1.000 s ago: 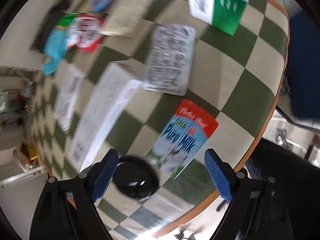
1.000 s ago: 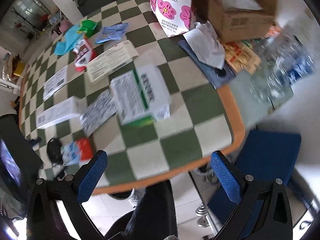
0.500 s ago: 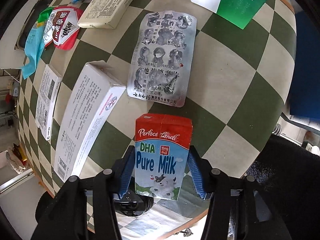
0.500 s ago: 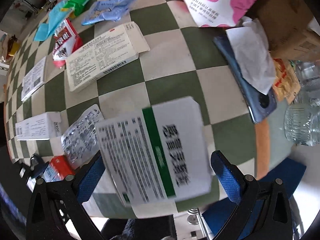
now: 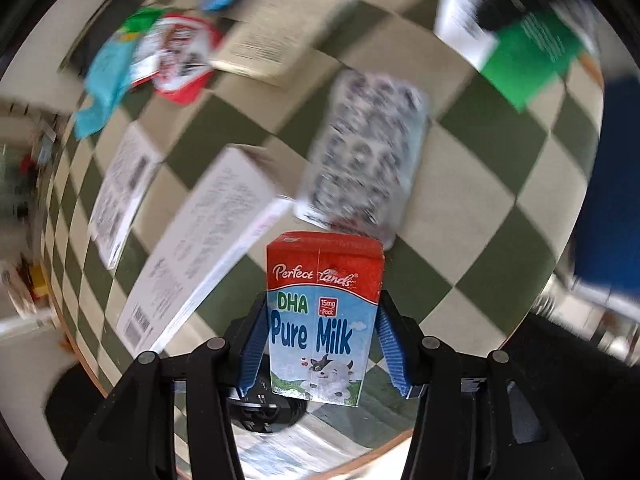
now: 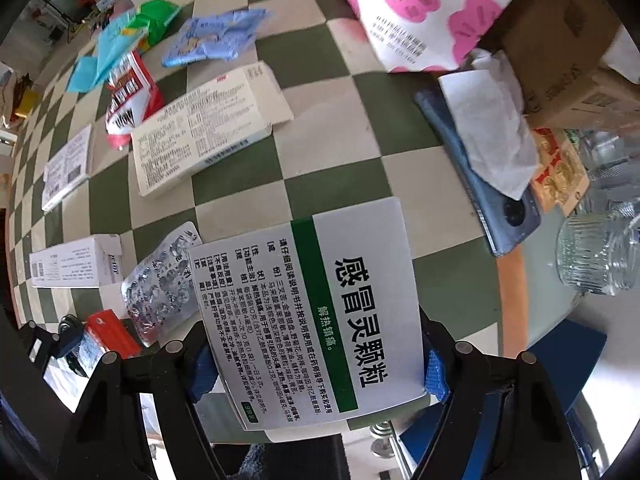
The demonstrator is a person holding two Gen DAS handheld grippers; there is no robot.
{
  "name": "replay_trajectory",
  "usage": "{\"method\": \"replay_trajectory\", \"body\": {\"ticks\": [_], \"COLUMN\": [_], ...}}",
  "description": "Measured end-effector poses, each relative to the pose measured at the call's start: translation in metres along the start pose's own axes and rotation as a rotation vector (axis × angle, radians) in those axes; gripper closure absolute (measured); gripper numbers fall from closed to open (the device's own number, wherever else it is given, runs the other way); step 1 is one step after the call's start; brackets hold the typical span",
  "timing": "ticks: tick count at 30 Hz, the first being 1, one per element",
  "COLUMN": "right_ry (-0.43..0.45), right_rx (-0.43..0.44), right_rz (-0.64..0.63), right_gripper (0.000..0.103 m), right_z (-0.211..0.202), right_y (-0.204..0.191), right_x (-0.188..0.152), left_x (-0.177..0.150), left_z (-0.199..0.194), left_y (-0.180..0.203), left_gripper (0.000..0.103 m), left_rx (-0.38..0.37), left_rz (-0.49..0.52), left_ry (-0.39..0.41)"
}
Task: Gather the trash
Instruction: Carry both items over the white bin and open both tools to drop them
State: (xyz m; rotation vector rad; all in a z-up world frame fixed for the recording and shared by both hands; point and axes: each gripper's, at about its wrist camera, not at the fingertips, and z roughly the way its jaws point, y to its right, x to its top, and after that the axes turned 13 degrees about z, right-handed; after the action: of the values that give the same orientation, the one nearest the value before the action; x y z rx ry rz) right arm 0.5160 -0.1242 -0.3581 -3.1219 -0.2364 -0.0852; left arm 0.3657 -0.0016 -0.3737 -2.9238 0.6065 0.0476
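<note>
Both tools clamped on loads.
Left tool grips milk carton; right tool grips medicine box.

You're at a table with a green-checked cloth in what looks like an office: a blue chair sits at its near edge, shelving clutter blurs beyond.

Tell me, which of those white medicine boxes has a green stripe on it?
The medicine box gripped between the right gripper's fingers: a green band runs beside its big black characters. The other white boxes lying on the checkered table show none.
</note>
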Motion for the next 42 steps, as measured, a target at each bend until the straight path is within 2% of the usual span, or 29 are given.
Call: {"method": "replay_trajectory", "body": {"ticks": [6, 10, 13, 15, 19, 22, 24, 27, 32, 37, 42], "right_ry": [0.072, 0.109, 0.137, 0.154, 0.183, 0.179, 0.155, 0.075, -0.098, -0.226, -0.278], "right_rx": [0.054, 0.084, 0.133, 0.166, 0.205, 0.217, 0.229, 0.238, 0.228, 0.224, 0.229], "right_rz": [0.012, 0.002, 0.011, 0.012, 0.001, -0.006, -0.002, 0.018, 0.032, 0.074, 0.087], "right_gripper": [0.022, 0.022, 0.022, 0.022, 0.022, 0.022, 0.022, 0.022, 0.022, 0.022, 0.022], "right_z": [-0.026, -0.050, -0.069, -0.083, -0.103, -0.107, -0.100, -0.071, 0.005, 0.104, 0.209], "right_y": [0.009, 0.005, 0.007, -0.001, -0.022, -0.036, -0.043, -0.046, -0.048, -0.046, -0.056], "right_x": [-0.023, -0.049, -0.078, -0.102, -0.172, -0.233, -0.273, -0.331, -0.397, -0.430, -0.436], "left_x": [-0.027, -0.069, -0.112, -0.150, -0.214, -0.265, -0.297, -0.334, -0.363, -0.366, -0.361], "left_z": [-0.041, -0.064, -0.074, -0.081, -0.082, -0.075, -0.059, -0.023, 0.053, 0.152, 0.250], "left_y": [-0.029, -0.034, -0.035, -0.029, -0.007, 0.017, 0.035, 0.059, 0.088, 0.103, 0.114], "left_gripper": [0.055, 0.055, 0.055, 0.055, 0.055, 0.055, 0.055, 0.055, 0.055, 0.055, 0.055], "left_rx": [0.013, 0.013, -0.020, -0.042, -0.074, -0.113, -0.148, -0.226, -0.313, -0.388, -0.456], "left_rz": [-0.292, -0.456, -0.571, -0.639, -0.709, -0.754, -0.781, -0.833, -0.900, -0.977, -1.041], "left_ry": [0.061, 0.116, 0.168, 0.207, 0.249, 0.256, 0.224, 0.153, 0.056, -0.018, -0.058]}}
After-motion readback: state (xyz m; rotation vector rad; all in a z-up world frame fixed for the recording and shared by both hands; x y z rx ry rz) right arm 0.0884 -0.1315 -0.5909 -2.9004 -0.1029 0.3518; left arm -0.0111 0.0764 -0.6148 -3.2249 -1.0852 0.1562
